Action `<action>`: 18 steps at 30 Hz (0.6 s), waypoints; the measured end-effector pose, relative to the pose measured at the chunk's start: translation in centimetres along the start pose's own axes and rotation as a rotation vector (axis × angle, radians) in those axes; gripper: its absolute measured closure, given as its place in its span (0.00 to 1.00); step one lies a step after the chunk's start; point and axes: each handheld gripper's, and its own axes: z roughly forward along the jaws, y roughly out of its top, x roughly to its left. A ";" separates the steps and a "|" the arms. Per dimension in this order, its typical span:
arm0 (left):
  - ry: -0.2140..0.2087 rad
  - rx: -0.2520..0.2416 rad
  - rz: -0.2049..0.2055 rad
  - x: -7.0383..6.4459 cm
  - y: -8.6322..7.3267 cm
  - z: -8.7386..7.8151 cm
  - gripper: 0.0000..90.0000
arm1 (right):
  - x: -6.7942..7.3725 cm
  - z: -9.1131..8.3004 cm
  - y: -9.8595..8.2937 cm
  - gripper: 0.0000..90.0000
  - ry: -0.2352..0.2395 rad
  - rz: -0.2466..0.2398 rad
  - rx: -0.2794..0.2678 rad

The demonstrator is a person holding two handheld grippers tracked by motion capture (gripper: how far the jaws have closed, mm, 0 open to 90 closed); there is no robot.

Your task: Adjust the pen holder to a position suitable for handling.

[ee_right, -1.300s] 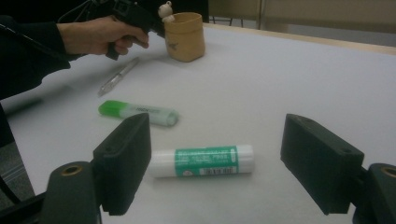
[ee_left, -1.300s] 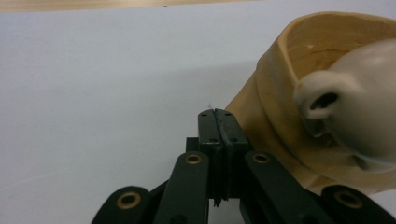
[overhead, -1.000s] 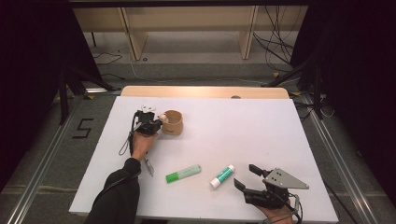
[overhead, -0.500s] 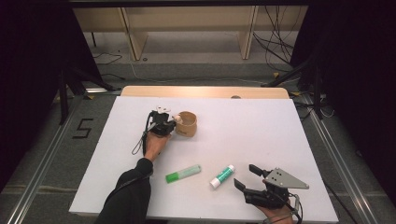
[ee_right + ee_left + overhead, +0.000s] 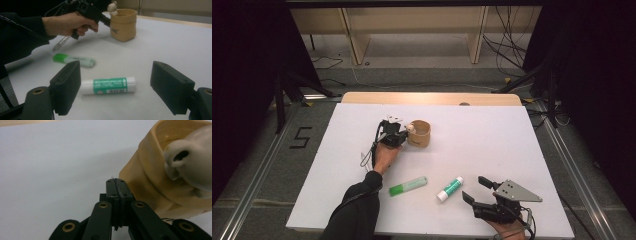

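White counter (image 5: pixel 512 150) surface carries all items; a wooden edge borders its far side and cables lie on the floor beyond.

Left claw (image 5: pixel 404 134): positioned at the far-left centre of the counter, jaws clenched together with nothing between them. In the left gripper view, the closed jaw tips sit just beside the wall of the tan pouch-shaped cup (image 5: pixel 155 182); contact cannot be confirmed. A small white figure (image 5: pixel 192 162) is attached at the cup's rim. The cup stands upright.

Right claw (image 5: pixel 477 190): located at the near-right edge of the counter, jaws released and spread wide. In the right gripper view, the white-and-green glue stick (image 5: pixel 108 85) lies on its side between and beyond the open jaws, untouched.

Green highlighter (image 5: pixel 408 185): lies flat, left of the glue stick, apart from it. A clear pen (image 5: pixel 60 43) lies below the left hand (image 5: pixel 66 23).
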 end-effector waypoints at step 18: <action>-0.034 0.034 0.037 -0.1 0.1 -1.3 0.94 | -0.1 -0.1 0.0 0.28 -0.006 0.003 -0.001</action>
